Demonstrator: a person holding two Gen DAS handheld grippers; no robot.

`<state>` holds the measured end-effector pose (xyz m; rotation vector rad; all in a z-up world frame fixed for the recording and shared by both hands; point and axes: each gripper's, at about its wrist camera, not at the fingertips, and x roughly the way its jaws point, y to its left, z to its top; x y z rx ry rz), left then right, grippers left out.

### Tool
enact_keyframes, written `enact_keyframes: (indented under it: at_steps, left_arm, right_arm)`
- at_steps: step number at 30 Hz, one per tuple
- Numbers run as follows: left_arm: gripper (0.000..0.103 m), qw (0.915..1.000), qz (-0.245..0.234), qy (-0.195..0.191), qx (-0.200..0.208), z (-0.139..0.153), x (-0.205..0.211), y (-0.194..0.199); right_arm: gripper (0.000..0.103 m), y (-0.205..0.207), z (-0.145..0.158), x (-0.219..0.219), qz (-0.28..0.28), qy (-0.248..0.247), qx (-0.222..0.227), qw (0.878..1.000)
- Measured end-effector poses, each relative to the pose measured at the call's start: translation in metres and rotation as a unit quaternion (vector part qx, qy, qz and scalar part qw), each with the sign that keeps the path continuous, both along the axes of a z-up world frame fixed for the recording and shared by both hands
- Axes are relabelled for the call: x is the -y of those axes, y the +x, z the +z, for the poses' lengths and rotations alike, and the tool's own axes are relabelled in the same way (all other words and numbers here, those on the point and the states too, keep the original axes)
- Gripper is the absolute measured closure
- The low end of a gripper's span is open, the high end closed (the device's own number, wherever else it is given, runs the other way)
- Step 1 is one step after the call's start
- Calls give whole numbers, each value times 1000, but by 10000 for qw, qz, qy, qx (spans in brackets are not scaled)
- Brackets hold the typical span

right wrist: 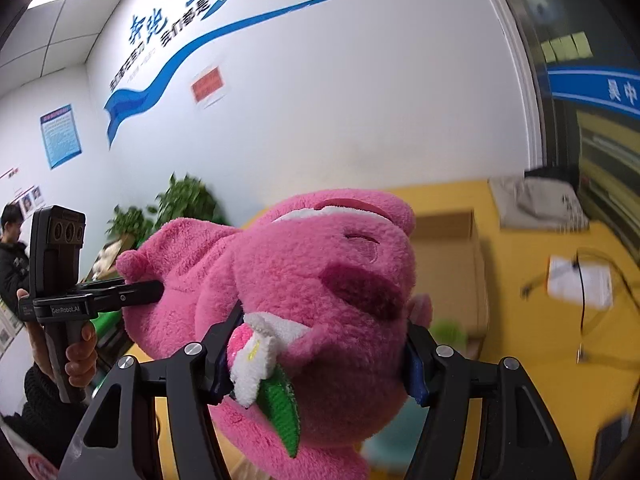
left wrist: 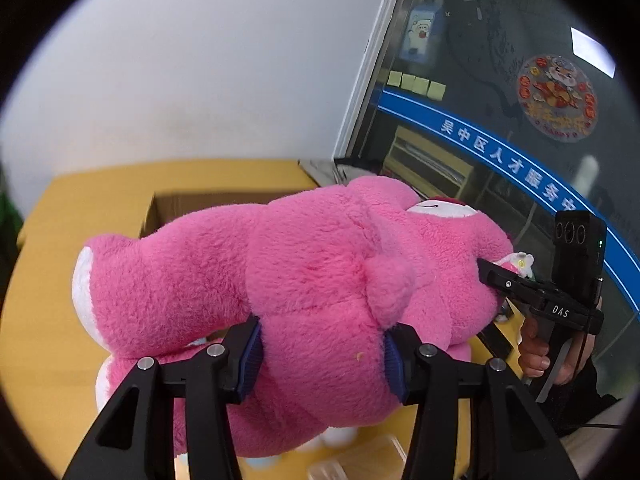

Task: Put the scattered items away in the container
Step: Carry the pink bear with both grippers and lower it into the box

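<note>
Pink plush bear [left wrist: 320, 280] | held over yellow table [left wrist: 80, 208] | white wall [left wrist: 180, 80]

surface: yellow table [right wrist: 532, 364] | on it: cardboard box [right wrist: 452, 264], white paper [right wrist: 580, 280], grey bag [right wrist: 536, 200]

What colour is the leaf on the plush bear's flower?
Bright green leaf, beside the white flower; clearest in the right wrist view.
</note>
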<state>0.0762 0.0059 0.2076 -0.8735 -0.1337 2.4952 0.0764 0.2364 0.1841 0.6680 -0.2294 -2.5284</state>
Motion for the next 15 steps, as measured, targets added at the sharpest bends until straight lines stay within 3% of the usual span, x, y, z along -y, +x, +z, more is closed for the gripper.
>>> enact_keyframes:
  at_steps: [4,8,12,15]
  left_arm:
    - [53,10000,12,-32,-46,22,-11,-86]
    - [53,9996,7,52,260,9,-21,-173]
    - [54,9965,47,-99,825,-61,-2,-278]
    - [57,9895,161,-253,1413,-131,4,-339]
  right_arm:
    - [33,-80,22,-1,-172,-47,-30,9998]
    - [33,-168,24,-3,-410,42,23,9991]
    - [33,-248,-12,-8,-663,249,273,9971]
    - [32,-308,-66,-18,-866,284,796,9927]
